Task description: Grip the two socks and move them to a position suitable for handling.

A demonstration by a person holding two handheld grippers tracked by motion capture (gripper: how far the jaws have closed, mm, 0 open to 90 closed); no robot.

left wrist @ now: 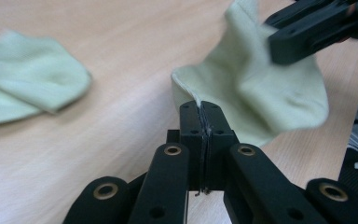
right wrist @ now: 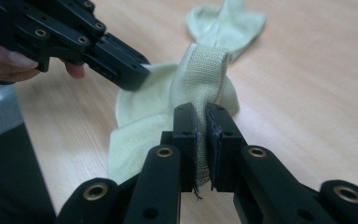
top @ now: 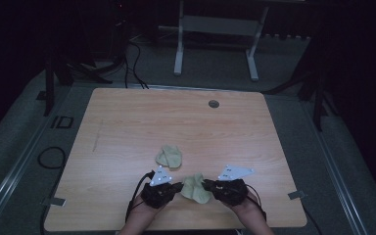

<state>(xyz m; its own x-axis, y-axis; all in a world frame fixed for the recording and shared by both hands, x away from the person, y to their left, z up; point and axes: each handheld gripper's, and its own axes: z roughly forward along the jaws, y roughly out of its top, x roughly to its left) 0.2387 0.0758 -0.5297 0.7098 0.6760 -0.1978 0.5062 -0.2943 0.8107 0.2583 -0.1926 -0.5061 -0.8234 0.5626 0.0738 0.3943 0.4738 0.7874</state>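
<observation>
A pale green sock (top: 195, 187) is held between both grippers near the table's front edge. My left gripper (top: 176, 187) is shut on its edge; in the left gripper view the sock (left wrist: 256, 88) rises from the closed jaws (left wrist: 200, 108). My right gripper (top: 208, 185) is shut on the ribbed cuff (right wrist: 200, 79), pinched between its jaws (right wrist: 202, 112). The other gripper (right wrist: 98, 46) bites the same sock from the left in the right gripper view. A second pale green sock (top: 169, 156) lies flat on the table just beyond.
The wooden table (top: 127, 127) has a round grommet (top: 213, 104) near its far edge. A white desk frame (top: 215, 39) and cables (top: 132, 68) are on the floor beyond. The second sock (left wrist: 23, 70) lies to the left in the left gripper view.
</observation>
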